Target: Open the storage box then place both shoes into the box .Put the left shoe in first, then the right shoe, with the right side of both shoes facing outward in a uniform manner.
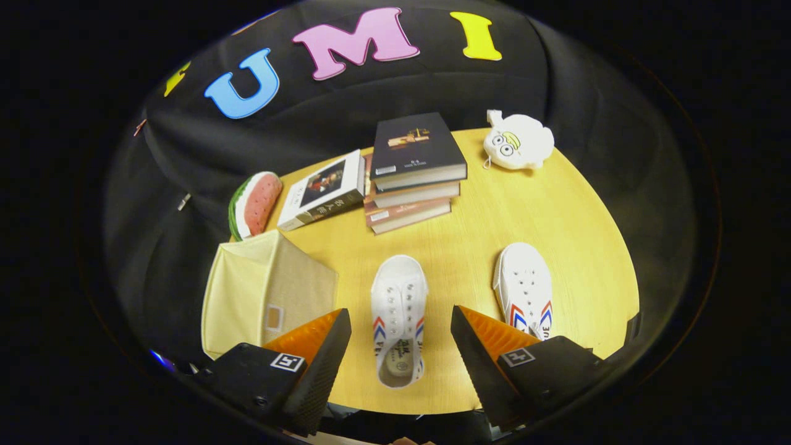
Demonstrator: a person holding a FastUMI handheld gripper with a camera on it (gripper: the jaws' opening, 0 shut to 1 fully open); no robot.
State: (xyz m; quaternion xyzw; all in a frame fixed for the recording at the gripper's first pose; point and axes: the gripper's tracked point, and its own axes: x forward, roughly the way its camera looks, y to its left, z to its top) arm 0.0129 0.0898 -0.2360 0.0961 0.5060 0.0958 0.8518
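Note:
Two white canvas shoes with red and blue stripes lie on the yellow wooden table (556,210), toes pointing away from me. One shoe (398,318) lies in the gap between my fingers, below them. The other shoe (525,287) sits to its right, partly behind my right finger (488,352). A beige fabric storage box (266,290) stands at the table's left edge, just beyond my left finger (318,358), its lid closed. My gripper (400,346) is open and holds nothing.
Beyond the shoes is a stack of books (414,173), with another book (324,188) lying to its left. A watermelon-slice toy (254,204) rests behind the box. A white plush toy (518,141) sits at the table's far edge.

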